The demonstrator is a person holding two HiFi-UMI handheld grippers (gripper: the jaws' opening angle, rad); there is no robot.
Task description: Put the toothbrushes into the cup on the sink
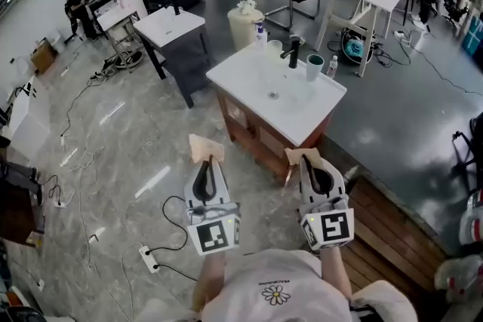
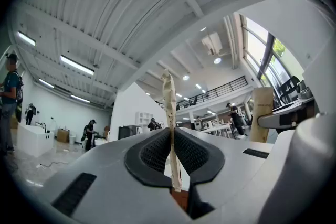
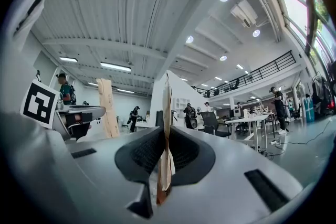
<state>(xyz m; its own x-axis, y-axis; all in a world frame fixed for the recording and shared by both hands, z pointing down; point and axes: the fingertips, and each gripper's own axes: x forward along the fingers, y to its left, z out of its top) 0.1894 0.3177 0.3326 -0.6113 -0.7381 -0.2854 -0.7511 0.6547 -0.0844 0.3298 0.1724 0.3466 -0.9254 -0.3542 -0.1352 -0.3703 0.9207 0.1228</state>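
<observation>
I am holding both tongs near me, in front of the sink point(image 1: 249, 83). The left gripper point(image 1: 206, 164) is pinching a thin tan pack point(image 2: 169, 107). The right gripper point(image 1: 309, 162) is pinching a second pack point(image 3: 165, 128). The cup point(image 1: 314, 67) is standing at the sink's far right, well apart from both.

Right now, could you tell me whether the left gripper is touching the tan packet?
Touching. The left gripper view shows the left gripper clamped on both faces of the tan packet.
</observation>
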